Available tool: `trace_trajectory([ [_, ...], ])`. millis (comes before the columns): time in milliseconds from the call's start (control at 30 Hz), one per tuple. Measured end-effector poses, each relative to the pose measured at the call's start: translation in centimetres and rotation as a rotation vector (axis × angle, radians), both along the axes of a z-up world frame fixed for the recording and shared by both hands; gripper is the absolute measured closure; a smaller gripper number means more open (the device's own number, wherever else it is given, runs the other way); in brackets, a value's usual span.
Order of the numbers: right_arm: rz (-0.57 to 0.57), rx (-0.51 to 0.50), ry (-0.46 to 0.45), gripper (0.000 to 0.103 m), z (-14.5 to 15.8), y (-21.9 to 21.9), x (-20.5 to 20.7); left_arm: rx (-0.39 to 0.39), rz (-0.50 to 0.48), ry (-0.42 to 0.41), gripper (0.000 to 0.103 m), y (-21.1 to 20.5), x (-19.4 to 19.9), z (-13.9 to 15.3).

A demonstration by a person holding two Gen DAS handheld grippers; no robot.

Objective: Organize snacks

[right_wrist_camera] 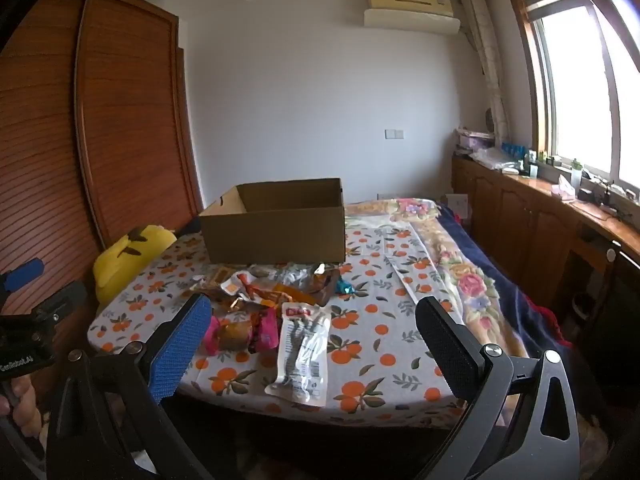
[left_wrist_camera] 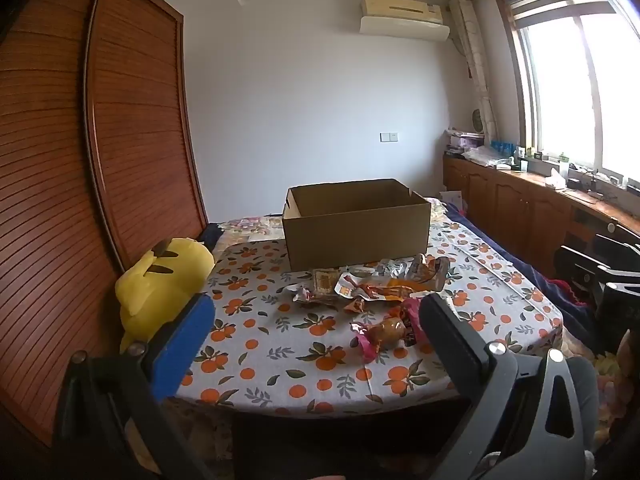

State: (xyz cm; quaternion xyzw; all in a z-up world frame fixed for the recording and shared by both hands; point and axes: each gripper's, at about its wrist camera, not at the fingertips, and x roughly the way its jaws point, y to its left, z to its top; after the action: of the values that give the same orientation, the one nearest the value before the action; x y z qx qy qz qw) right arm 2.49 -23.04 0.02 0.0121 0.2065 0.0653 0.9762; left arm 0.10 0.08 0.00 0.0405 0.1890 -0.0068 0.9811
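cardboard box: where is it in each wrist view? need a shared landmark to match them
Left wrist: cardboard box sits centre, just right of middle, behind the snack packets.
Right wrist: cardboard box sits left of centre, behind the packets.
Shared landmark: yellow plush toy, left of the box in both.

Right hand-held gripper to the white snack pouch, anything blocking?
Nothing visible. The right hand-held gripper is open, and the white snack pouch lies flat on the orange-print tablecloth ahead of it, at the near edge of the snack pile.
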Motion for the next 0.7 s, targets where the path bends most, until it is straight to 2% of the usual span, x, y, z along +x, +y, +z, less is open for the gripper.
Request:
trace_trajectory([
  [700, 0.0, 0.002, -0.001, 0.0, 0.07, 0.08, -0.08, -0.002, 0.001, -0.018, 0.001, -0.06, -0.38, 0.75],
])
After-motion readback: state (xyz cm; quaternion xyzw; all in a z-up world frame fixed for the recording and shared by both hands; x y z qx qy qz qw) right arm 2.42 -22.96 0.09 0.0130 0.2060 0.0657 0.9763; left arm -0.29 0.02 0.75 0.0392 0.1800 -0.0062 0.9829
